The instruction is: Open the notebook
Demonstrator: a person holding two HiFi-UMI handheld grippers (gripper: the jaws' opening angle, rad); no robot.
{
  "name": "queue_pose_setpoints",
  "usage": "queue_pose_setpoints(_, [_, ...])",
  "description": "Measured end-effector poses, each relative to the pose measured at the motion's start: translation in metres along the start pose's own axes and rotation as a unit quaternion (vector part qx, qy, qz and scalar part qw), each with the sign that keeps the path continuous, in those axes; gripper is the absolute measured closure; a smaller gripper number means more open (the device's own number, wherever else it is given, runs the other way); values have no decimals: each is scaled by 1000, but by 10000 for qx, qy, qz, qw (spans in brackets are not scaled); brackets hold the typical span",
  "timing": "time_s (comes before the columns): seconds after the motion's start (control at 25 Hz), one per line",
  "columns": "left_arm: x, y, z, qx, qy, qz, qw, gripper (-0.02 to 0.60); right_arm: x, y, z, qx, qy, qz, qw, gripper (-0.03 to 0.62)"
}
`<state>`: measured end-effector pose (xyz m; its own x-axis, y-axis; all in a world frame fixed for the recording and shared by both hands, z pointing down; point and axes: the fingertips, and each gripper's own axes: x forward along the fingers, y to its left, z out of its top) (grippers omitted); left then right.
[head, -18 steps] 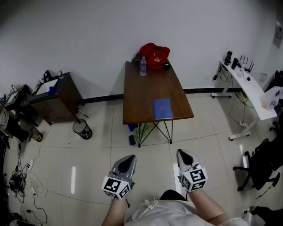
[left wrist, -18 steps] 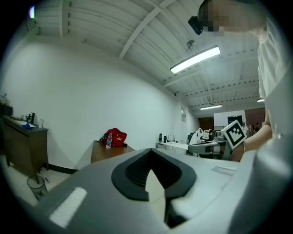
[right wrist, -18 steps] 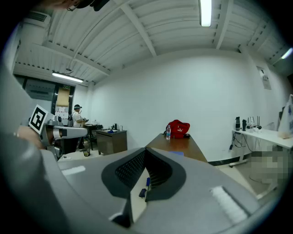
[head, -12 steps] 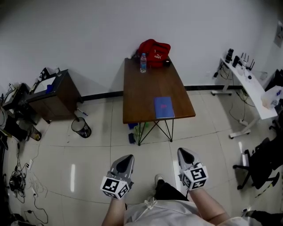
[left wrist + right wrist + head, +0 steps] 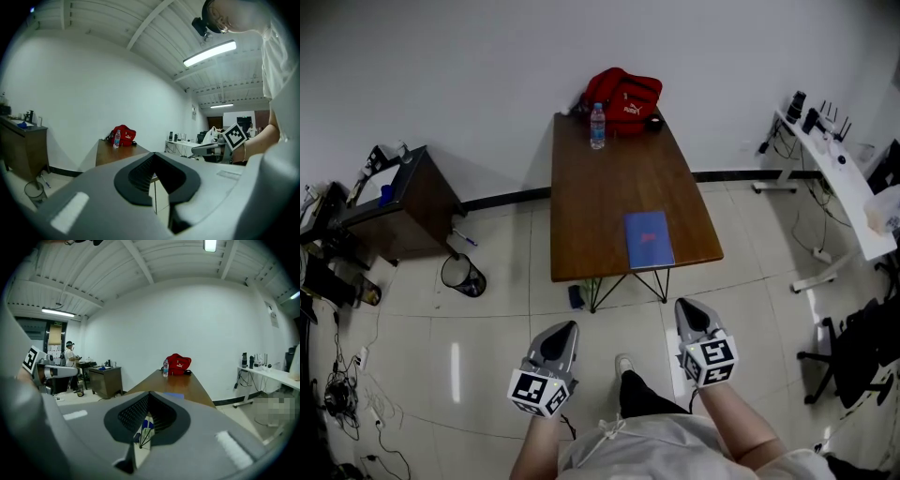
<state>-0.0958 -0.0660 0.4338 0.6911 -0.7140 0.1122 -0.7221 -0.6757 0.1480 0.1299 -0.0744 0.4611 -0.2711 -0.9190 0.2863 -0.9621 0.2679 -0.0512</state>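
- Notebook (image 5: 649, 239) lies closed, flat near the surface's (image 5: 600, 187) near right corner.
- I hold left claw (image 5: 564, 328) and right claw (image 5: 683, 307) pressed together, both empty, well short of it.
- Nothing done; approach and opening remain.

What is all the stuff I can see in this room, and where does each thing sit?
table: one, brown wood, middle of the room against the far wall
notebook: one, blue, shut, flat on the table's near right part
water bottle: one, clear, upright at the table's far end
bag: one, red, far end of the table by the wall
cabinet: one, dark brown, left of the table
waste bin: one, dark, on the floor by the cabinet
desk: one, white, at the right wall
office chair: one, black, lower right
left tongs: one, grey, shut, empty, short of the table
right tongs: one, grey, shut, empty, short of the table
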Motion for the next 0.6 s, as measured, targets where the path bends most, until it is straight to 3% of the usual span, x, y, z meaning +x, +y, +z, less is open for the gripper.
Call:
queue_pose_setpoints(0.2, [73,51,-6,-99,238,32,9997,575,83,-51,-4,98,380,-207,9990,588])
queue_pose_setpoints(0.52, [179,99,-38,-305,746,-85,9967,574,177,-116,-44,246,1283,-472,9903,586])
queue_pose_setpoints(0.6, [199,102,-55,-397,928,-142,9948,575,192,-128,-67,329,1564,-515,9858,528])
